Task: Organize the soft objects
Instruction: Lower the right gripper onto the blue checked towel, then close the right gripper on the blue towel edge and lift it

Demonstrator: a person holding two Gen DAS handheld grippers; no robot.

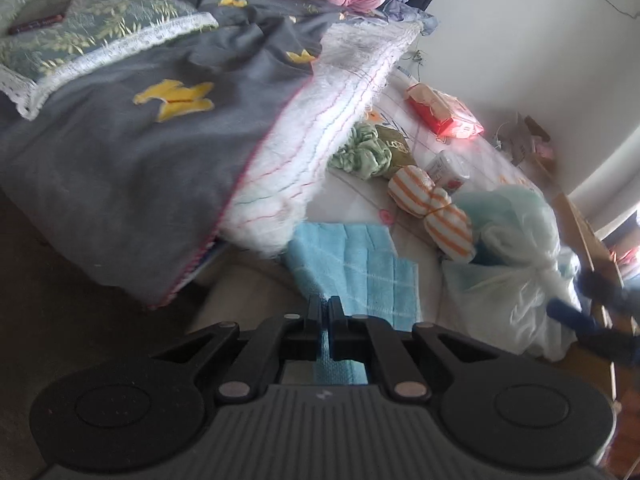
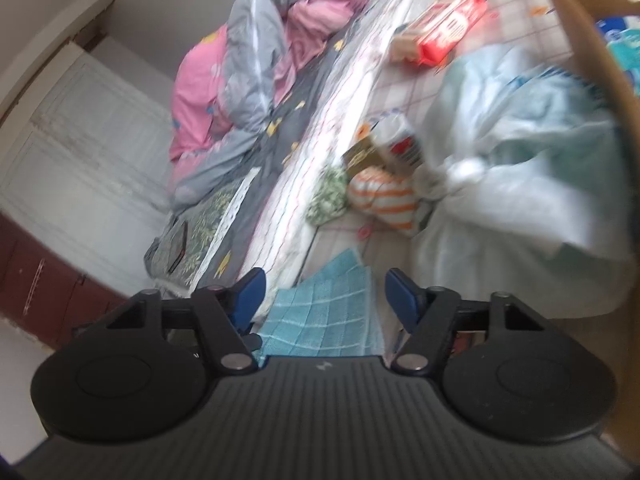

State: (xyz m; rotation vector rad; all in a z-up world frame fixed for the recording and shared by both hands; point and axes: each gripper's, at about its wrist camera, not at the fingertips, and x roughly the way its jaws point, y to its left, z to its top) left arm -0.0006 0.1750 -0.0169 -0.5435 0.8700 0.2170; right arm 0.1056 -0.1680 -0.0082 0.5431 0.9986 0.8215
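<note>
Your left gripper [image 1: 325, 312] is pinched tight on the near edge of the soft, floppy blue towel [image 1: 356, 268] lying on the bed, and your right gripper [image 2: 325, 300] stands open over it, so grab another edge.

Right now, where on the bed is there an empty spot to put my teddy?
One bare patch of sheet lies between the blue towel, the fluffy white blanket edge and the orange-striped bundle. Another lies between the red packet and the wall. It is crowded around the green scrunchie, the small carton and the big plastic bag.
</note>
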